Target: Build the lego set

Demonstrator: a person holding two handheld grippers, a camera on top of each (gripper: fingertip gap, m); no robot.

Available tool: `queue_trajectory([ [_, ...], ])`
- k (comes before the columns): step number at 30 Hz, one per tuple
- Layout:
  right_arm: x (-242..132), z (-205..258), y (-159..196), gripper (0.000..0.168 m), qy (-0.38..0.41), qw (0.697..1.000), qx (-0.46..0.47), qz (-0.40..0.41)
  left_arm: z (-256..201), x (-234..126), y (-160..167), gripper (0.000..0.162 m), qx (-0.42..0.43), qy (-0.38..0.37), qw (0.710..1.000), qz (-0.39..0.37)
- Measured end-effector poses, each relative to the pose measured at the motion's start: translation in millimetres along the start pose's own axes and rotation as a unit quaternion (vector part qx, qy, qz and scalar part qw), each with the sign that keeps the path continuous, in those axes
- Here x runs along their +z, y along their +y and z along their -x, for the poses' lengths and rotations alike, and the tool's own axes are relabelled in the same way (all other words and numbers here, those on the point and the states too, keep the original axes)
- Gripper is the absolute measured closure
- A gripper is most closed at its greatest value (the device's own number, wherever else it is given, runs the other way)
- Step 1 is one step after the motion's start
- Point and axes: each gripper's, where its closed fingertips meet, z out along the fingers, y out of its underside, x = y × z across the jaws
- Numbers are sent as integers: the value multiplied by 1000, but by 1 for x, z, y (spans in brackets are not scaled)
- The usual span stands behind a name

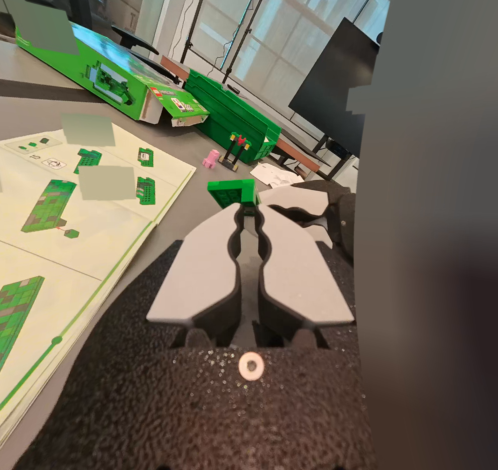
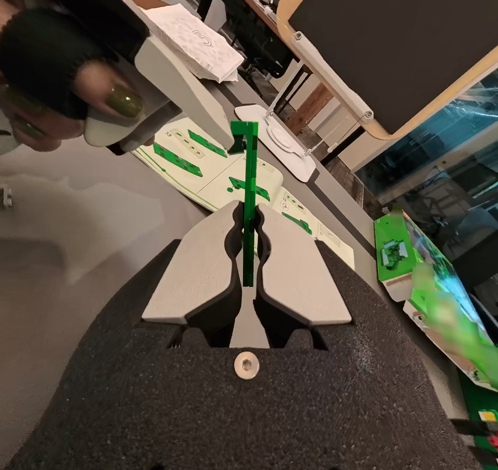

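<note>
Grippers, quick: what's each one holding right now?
Left gripper: shut on a small green lego piece.
Right gripper: shut on a long green lego panel, held edge-on.

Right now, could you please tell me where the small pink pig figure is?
In the left wrist view, the pink pig figure stands on the grey table, beside the black-legged mini build.

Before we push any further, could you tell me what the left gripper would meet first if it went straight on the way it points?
Probably the right gripper: the left gripper holds a small green piece that is already touching the long green assembly near its far end, though depth is unclear.
</note>
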Motion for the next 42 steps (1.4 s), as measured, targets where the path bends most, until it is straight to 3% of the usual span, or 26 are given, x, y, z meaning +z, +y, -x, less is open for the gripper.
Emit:
queue_trajectory([
  [14, -1, 5, 7, 161, 11, 998, -63, 25, 3, 0, 6, 155, -17, 9, 1000, 17],
  [19, 1, 12, 6, 160, 5, 999, -38, 16, 3, -1, 4, 155, -16, 11, 1000, -1],
  [33, 3, 18, 18, 159, -21, 988, -146, 35, 13, -2, 19, 155, -34, -4, 998, 53],
  [42, -2, 29, 36, 158, -75, 983, -79, 146, 21, 2, 36, 155, -93, -8, 993, 69],
])
